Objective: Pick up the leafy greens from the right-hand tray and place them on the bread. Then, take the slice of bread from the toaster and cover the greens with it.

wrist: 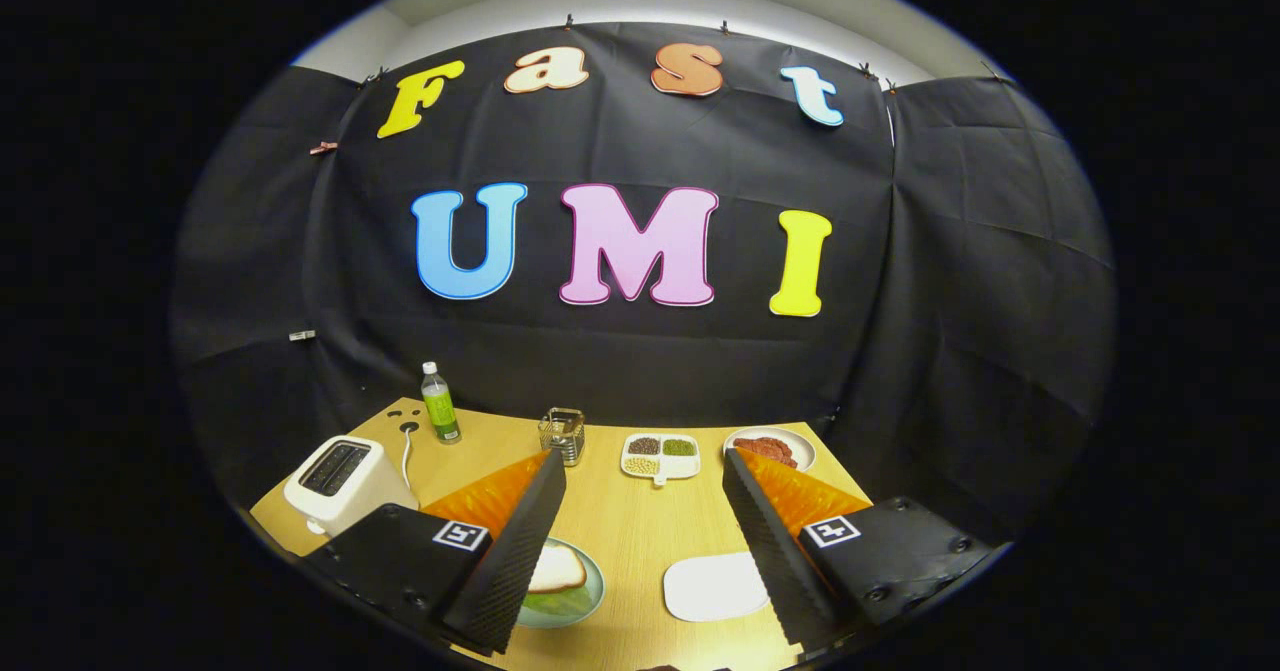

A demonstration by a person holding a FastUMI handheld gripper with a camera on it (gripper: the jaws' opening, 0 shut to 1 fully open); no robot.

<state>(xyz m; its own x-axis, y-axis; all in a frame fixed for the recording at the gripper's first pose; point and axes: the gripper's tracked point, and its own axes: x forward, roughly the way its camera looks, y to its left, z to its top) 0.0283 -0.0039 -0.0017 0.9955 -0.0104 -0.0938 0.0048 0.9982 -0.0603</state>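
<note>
The bread (556,568) is seen on a green plate (570,603), lying over green leaves (560,604) whose edge shows beneath the slice. The plate is placed on the table (625,521), just beside the inner edge of the left finger (515,561), which partly covers it. A white tray (715,587) is set to the right of the plate, near the right finger (765,541), and its visible surface is bare. The gripper (640,536) is held well above the table with its fingers spread wide; nothing is gripped between them, and plate and tray are both seen in the gap.

The toaster (340,481), white with two dark slots on top, is found to the left, beyond the left finger, near the table's left corner. Whether a slice sits in the slots cannot be told. A white cord (406,456) is led from behind it toward the back of the table.

Farther back, a bottle (438,404) with a green label stands upright near the wall. A small wire-framed holder (563,435) is placed to its right. Beyond the gap between the fingers lies a divided dish (660,455) with three compartments holding dark, green and pale grains. To its right, a round plate (770,446) with reddish slices is set near the table's far right corner.
</note>
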